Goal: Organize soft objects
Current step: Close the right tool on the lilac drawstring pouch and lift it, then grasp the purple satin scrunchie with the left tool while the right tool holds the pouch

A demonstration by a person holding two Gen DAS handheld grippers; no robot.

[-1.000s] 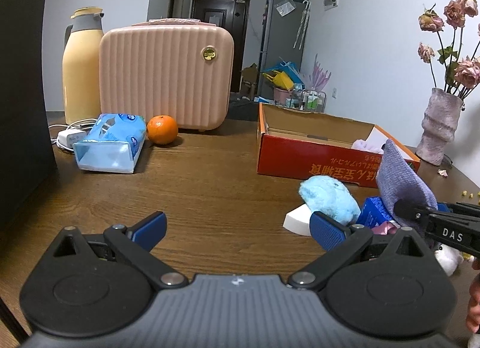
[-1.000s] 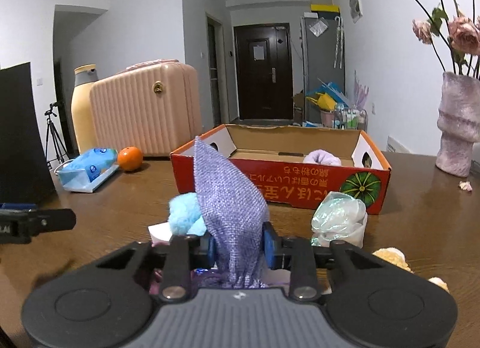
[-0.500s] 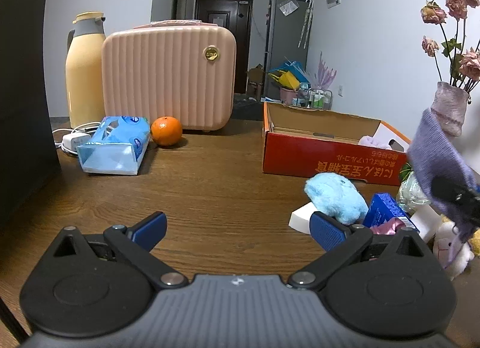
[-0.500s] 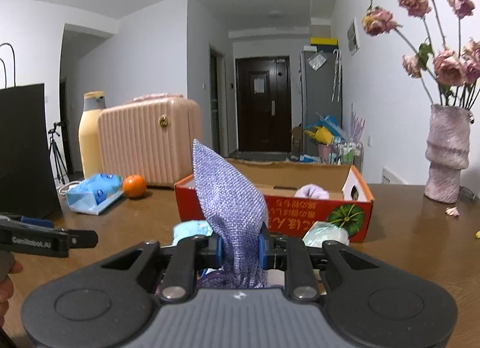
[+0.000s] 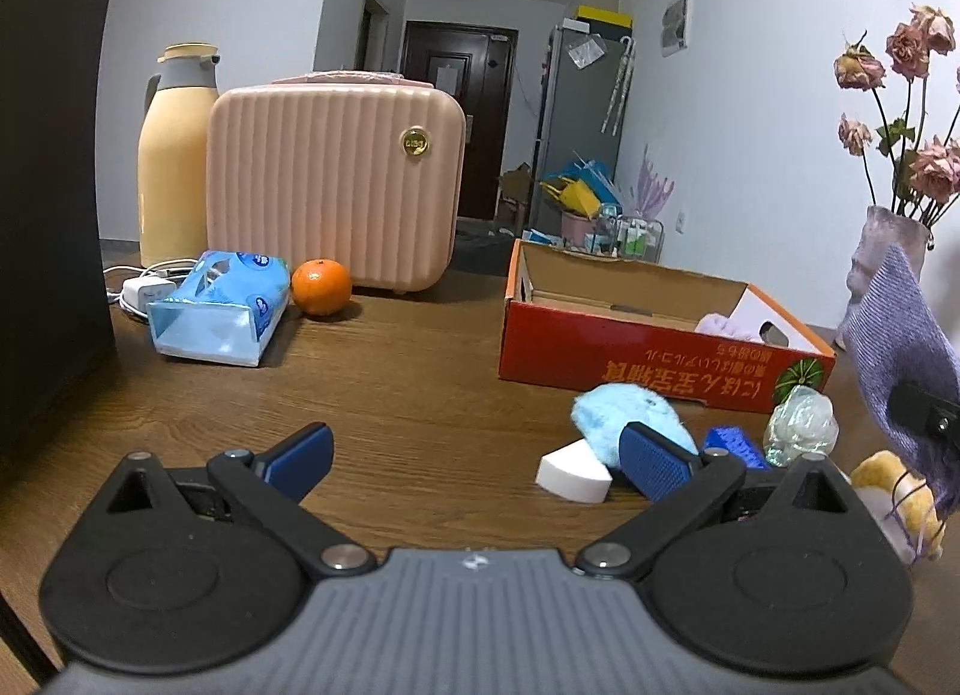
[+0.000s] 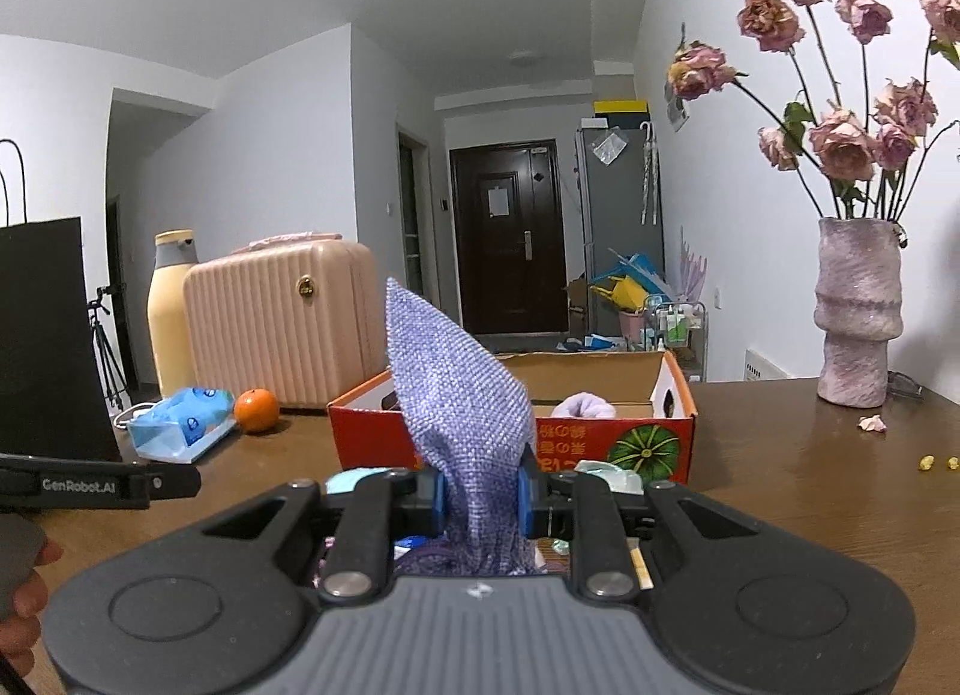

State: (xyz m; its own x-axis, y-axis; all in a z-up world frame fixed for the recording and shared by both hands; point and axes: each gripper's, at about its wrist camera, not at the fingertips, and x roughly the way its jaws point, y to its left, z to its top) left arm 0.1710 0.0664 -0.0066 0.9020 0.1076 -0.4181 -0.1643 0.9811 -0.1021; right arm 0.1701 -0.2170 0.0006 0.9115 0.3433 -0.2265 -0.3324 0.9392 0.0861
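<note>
My right gripper (image 6: 480, 494) is shut on a purple knitted cloth (image 6: 459, 395) and holds it up above the table, in front of the red cardboard box (image 6: 612, 446). The cloth also shows at the right edge of the left wrist view (image 5: 900, 335). A pale lilac soft item (image 6: 583, 406) lies inside the box (image 5: 660, 359). My left gripper (image 5: 474, 452) is open and empty, low over the table. Beside its right finger lie a light blue plush (image 5: 624, 416), a white sponge (image 5: 573, 470), a blue block (image 5: 733, 446), a crumpled plastic bag (image 5: 801, 425) and a yellow plush (image 5: 894, 485).
A pink ribbed case (image 5: 336, 185), a yellow thermos (image 5: 174, 155), a tissue pack (image 5: 216, 308), an orange (image 5: 321, 287) and a charger (image 5: 141, 293) stand at the back left. A black bag (image 5: 48, 203) stands at the left. A vase of dried roses (image 6: 855, 311) stands at the right.
My right gripper has risen and moved right with the purple cloth. The left gripper has stayed open and drawn back a little.
</note>
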